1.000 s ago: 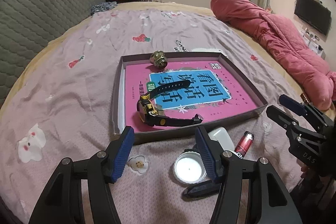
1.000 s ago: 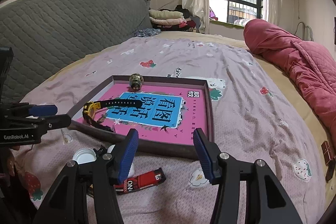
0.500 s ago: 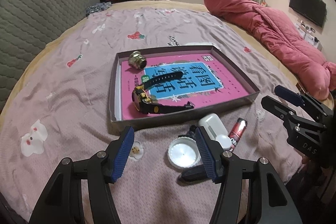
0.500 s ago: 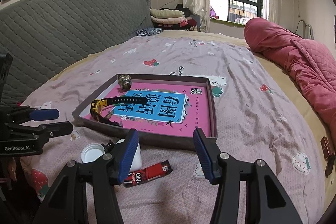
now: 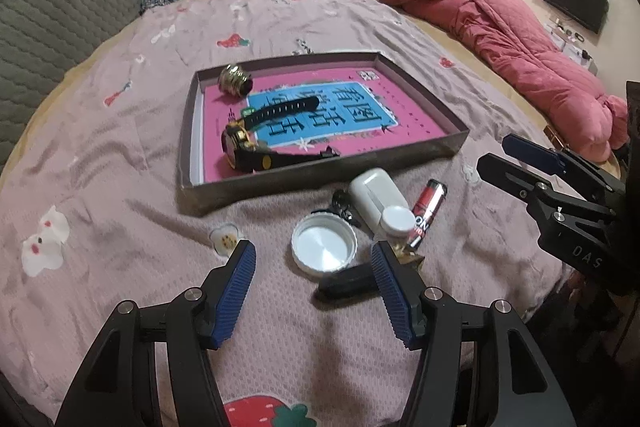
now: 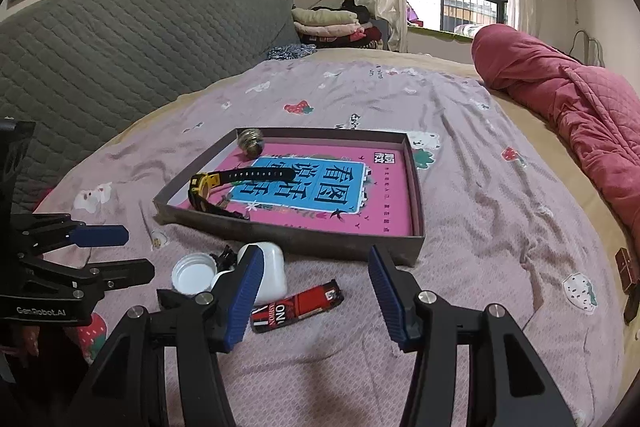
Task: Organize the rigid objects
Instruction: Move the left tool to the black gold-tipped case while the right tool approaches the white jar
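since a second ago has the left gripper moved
Yes. In the left wrist view the left gripper has pulled back from the tray: the white cap, once between its fingers, now lies ahead of them.

Pink-lined tray (image 5: 192, 163), black-yellow watch (image 5: 256, 151), strawberry-print mauve sheet (image 5: 120, 147).

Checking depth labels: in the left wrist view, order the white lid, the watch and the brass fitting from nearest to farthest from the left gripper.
From the left gripper:
1. White lid, on the bedspread just ahead.
2. Watch, inside the tray's near half.
3. Brass fitting, in the tray's far left corner.
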`<state>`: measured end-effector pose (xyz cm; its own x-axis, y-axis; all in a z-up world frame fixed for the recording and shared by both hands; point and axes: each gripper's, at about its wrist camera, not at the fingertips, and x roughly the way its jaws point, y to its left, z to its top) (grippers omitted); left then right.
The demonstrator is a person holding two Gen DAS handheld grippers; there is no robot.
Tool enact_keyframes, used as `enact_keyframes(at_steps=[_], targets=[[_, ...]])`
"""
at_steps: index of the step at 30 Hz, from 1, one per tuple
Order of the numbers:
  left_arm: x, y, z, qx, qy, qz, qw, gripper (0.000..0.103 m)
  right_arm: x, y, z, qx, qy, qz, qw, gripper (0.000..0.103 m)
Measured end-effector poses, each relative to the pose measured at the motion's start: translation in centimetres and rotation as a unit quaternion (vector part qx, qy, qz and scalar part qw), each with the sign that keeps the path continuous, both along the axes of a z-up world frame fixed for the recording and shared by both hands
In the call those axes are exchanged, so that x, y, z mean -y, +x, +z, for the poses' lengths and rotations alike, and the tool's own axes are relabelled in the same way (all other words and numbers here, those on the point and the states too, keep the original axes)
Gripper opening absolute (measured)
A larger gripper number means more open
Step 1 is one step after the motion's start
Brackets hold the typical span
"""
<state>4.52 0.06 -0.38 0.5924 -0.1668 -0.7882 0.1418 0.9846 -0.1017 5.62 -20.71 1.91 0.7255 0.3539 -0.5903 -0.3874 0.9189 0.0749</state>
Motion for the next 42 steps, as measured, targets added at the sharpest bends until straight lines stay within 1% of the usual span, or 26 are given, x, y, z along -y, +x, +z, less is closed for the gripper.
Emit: enact_keyframes(at_steps=[6,13,20,26,31,35,40,42], targets=[[0.3,-0.3,-0.9,-0.018,0.007,-0.01,0.9998,0.062,-0.7,-0.6,-0.2,-0.005,-0.005,0.015,1.0,0.054],[0.6,-0.1,-2.0,-0.037,0.006,-0.022,0.9991,0.062,-1.7,-1.2,-0.6,-0.009,-0.015,0.033,0.999,0.054],[0.8,0.5,-3.5,-0.061,-0.004,-0.034,0.9976,0.062,-1.6,-1.0,-0.9,-0.016,-0.012,0.028,0.999,0.054],[1.1,1.5,-5.2,-0.09,-0.011,-0.043,0.995,0.062,-1.3,-0.7,-1.1,-0.021,-0.007,0.024,0.999,0.054],[1.8,1.7,-5.6,-0.09,-0.01,-0.058,0.9942,0.062,-1.2,-0.5,-1.2,-0.024,-0.006,0.024,0.999,0.054],[2.5,1.9,-5.5,-0.085,-0.01,-0.078,0.9933,0.062,-1.5,-0.3,-1.3,-0.026,-0.005,0.03,0.999,0.054],[3.0,2.2,-5.5,-0.081,-0.009,-0.094,0.9923,0.062,-2.6,0.0,-2.0,-0.041,-0.006,0.062,0.997,0.054],[2.7,2.5,-5.6,-0.085,-0.023,-0.096,0.9915,0.062,-3.4,0.3,-2.6,-0.056,-0.009,0.08,0.995,0.054]])
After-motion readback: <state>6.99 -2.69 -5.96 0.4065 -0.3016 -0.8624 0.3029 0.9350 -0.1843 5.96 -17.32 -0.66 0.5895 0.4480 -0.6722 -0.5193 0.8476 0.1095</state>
